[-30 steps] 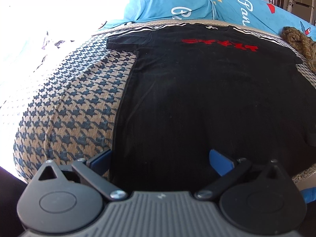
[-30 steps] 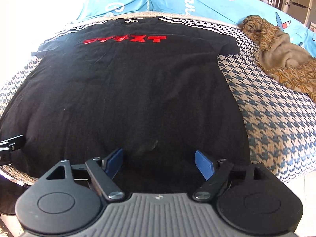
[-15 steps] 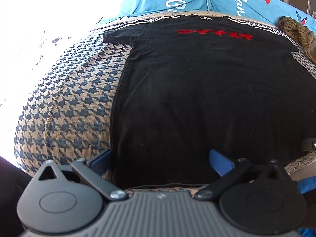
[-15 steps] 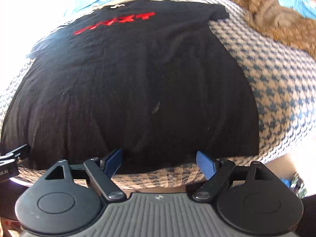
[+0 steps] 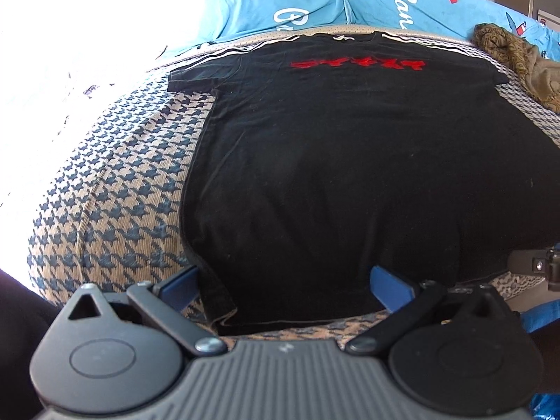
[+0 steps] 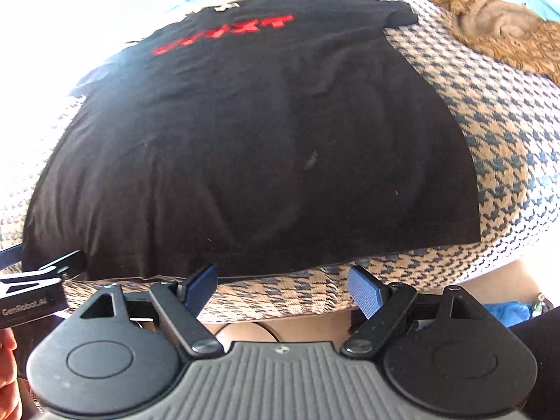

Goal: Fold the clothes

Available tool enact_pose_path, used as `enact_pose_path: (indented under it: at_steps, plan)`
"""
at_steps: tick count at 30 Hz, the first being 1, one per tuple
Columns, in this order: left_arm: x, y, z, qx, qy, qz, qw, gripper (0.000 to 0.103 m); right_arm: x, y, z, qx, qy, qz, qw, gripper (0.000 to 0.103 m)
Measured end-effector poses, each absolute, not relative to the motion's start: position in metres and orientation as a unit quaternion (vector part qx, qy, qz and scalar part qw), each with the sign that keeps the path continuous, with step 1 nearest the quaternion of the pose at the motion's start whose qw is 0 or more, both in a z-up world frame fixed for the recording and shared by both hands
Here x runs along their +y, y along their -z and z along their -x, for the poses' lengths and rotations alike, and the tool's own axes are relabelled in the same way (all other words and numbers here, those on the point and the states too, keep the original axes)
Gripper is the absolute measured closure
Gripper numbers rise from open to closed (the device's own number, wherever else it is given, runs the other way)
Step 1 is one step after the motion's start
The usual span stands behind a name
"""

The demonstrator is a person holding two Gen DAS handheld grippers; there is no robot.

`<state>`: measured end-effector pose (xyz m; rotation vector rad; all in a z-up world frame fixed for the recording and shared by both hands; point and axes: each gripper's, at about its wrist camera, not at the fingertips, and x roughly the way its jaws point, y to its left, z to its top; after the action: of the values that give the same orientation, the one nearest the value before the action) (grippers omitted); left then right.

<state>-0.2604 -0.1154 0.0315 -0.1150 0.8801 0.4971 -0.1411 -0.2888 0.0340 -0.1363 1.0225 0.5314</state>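
A black T-shirt (image 5: 343,175) with red lettering lies flat, front up, on a houndstooth bedcover (image 5: 115,189), collar at the far end. My left gripper (image 5: 285,287) is open at the shirt's near left hem corner, which lies slightly rumpled between its blue fingers (image 5: 178,285). The right gripper (image 5: 535,266) shows at the right edge of this view. In the right wrist view the T-shirt (image 6: 262,147) fills the middle. My right gripper (image 6: 283,288) is open just short of the hem, over the bedcover's near edge (image 6: 280,290), holding nothing. The left gripper (image 6: 38,290) shows at the far left.
Blue printed pillows (image 5: 308,3) lie beyond the collar. A crumpled brown garment (image 6: 497,31) sits at the far right of the bed. Strong glare whites out the left side. The bed's near edge drops off under the right gripper.
Both grippers have drawn back from over the shirt to its near hem. The right one has also tipped down, so the bed edge now shows. Both stayed open.
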Motion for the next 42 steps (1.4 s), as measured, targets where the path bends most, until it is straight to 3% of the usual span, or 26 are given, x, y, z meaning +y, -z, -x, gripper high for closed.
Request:
enact_pose_path:
  at_steps: [15, 22, 26, 32, 42]
  plan:
    - [-0.108, -0.048, 0.22, 0.41, -0.224, 0.086, 0.88, 0.0, -0.286, -0.057, 0.133, 0.422, -0.259, 0.034, 0.868, 0.023]
    - [-0.096, -0.054, 0.196, 0.411, -0.22, 0.092, 0.88, 0.0, -0.278, -0.066, 0.122, 0.412, -0.277, 0.048, 0.867, 0.056]
    - [-0.084, -0.061, 0.181, 0.41, -0.215, 0.091, 0.882, 0.0, -0.273, -0.075, 0.102, 0.415, -0.304, 0.035, 0.857, 0.062]
    - [-0.067, -0.069, 0.152, 0.408, -0.214, 0.079, 0.884, 0.0, -0.272, -0.094, 0.055, 0.385, -0.308, 0.037, 0.869, 0.064]
    - [-0.048, -0.067, 0.109, 0.417, -0.219, 0.086, 0.878, 0.0, -0.266, -0.088, 0.001, 0.421, -0.272, 0.016, 0.865, 0.063]
